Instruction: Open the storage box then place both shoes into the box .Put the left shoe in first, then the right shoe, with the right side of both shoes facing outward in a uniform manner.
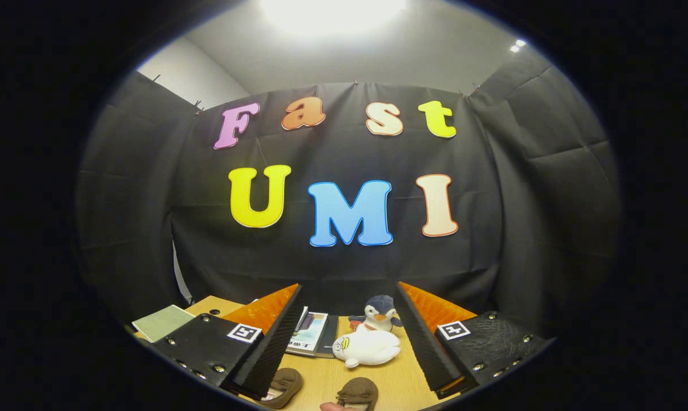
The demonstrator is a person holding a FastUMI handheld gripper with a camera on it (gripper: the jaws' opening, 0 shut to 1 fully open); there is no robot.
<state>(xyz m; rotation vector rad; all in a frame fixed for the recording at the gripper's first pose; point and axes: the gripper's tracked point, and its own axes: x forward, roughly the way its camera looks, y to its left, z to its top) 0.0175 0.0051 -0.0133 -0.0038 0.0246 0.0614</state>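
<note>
Gripper view, one frame, looking forward along the tool over a light wooden tabletop.

Item 1: handheld two-finger gripper, black ribbed inner pads, orange finger backs, black plates with small square markers. Fingers spread wide apart, nothing held between them, neither pad touching any object.

Item 2: brown suede loafer-type shoe, lying on the tabletop just beside the inner edge of the left finger, partly overlapped by that finger's base. Toe or heel direction cannot be told.

Item 3: second brown suede shoe, on the tabletop between the two fingers, close to the tool's base, a little apart from the first shoe. A fingertip shows at the very bottom, just beside this shoe.

Item 4: white plush seal-like toy, lying on its side between the fingers, beyond both shoes.

Item 5: grey and white plush penguin with orange beak, upright, just behind the white toy.

Item 6: stack of printed booklets or magazines, flat on the table, next to the left finger's inner face, left of the white toy.

Item 7: pale green flat pad or sheet, at the table's far left corner, outside the left finger.
</note>
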